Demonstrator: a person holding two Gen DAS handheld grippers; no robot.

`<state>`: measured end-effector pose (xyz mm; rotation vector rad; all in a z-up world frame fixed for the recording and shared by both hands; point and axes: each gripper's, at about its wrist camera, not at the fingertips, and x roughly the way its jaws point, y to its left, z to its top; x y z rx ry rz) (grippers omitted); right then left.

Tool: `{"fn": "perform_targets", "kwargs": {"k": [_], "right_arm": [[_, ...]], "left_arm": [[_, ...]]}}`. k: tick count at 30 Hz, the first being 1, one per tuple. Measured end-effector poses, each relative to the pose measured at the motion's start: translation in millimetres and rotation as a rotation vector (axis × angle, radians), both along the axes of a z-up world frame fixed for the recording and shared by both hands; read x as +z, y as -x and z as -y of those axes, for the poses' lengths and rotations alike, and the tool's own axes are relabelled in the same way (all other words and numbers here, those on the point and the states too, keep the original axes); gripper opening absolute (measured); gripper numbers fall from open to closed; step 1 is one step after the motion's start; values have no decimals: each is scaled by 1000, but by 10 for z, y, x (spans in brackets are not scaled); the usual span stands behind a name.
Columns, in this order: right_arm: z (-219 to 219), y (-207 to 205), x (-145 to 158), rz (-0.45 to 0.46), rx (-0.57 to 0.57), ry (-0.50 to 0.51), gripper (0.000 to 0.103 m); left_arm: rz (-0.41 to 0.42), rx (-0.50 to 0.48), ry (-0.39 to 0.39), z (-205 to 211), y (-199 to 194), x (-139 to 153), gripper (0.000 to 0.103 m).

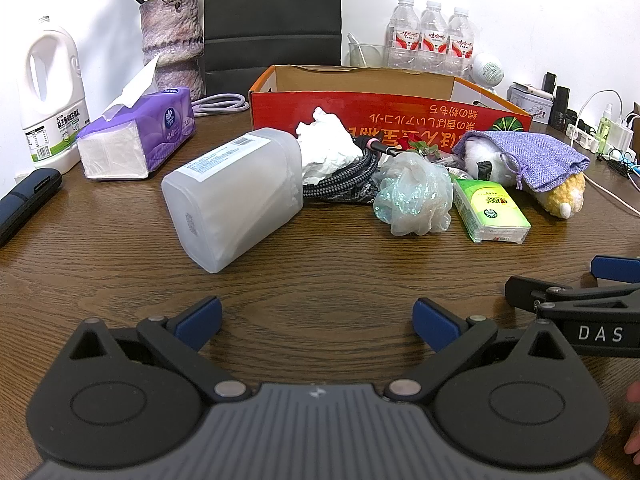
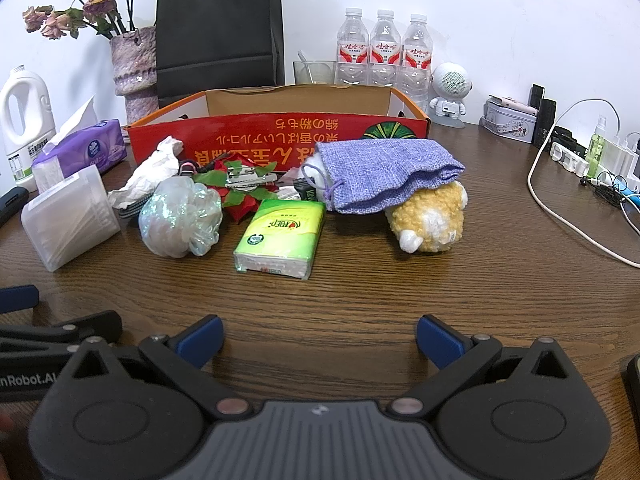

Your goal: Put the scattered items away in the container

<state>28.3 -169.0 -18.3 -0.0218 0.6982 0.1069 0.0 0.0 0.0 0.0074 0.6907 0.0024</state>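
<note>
Both grippers hung over the near edge of the wooden table (image 1: 320, 280), side by side, and neither one had anything in it. The left gripper (image 1: 316, 322) had its jaws spread wide with only bare wood between the blue pads, same deal with the right gripper (image 2: 319, 338).

The red cardboard box (image 2: 280, 136) sat toward the far edge, open on top, and the whole mess was piled right against its near wall. From the left: a frosted plastic box (image 1: 236, 196) lying on its side, a crumpled white tissue (image 1: 326, 140), a braided black cable (image 1: 344, 180), a clear mesh bath pouf (image 2: 182, 220), a green pack of tissues (image 2: 282, 236), some red and green fake leaves (image 2: 240, 192) with a metal clip on top, then a purple knit pouch (image 2: 380, 172) draped over a yellow plush toy (image 2: 430, 220).

Stuff around it that crowded things: a purple tissue pack (image 1: 140, 136) and a white jug (image 1: 50, 92) near the left edge, a vase of dried roses (image 2: 134, 68), a black paper bag (image 2: 218, 28) behind the box, three water bottles (image 2: 384, 48), and a white charging cable (image 2: 560, 216) looping near the right edge.
</note>
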Motion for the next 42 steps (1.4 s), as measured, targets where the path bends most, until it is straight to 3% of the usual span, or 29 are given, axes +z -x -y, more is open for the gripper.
{"fn": "perform_targets", "kwargs": {"k": [23, 25, 27, 28, 29, 32, 35, 39, 40, 41, 42], "right_arm": [[19, -4, -5, 0, -6, 3, 103], [-8, -3, -5, -6, 27, 4, 103], [-4, 39, 54, -22, 48, 18, 96], [21, 75, 93, 0, 52, 15, 88], [56, 134, 164, 35, 74, -6, 86], [32, 143, 341, 75, 186, -101, 86], [-173, -24, 394, 98, 251, -104, 85], [-486, -359, 366, 115, 296, -100, 78], [-545, -451, 336, 102, 294, -88, 73], [-591, -529, 296, 81, 290, -73, 60], [-626, -591, 259, 57, 283, -64, 49]], "left_arm": [[17, -19, -8, -53, 20, 31, 103], [83, -12, 6, -148, 126, 164, 103], [168, -20, 24, -291, 215, 322, 103], [196, -23, 35, -384, 216, 389, 103], [210, -30, 44, -472, 174, 434, 103], [178, -97, 38, -641, -161, 450, 103], [166, -145, 8, -676, -427, 362, 102], [121, -174, 0, -644, -470, 279, 77], [106, -167, -3, -631, -451, 258, 67], [88, -153, -6, -623, -429, 242, 59], [71, -138, 1, -622, -400, 234, 58]]}}
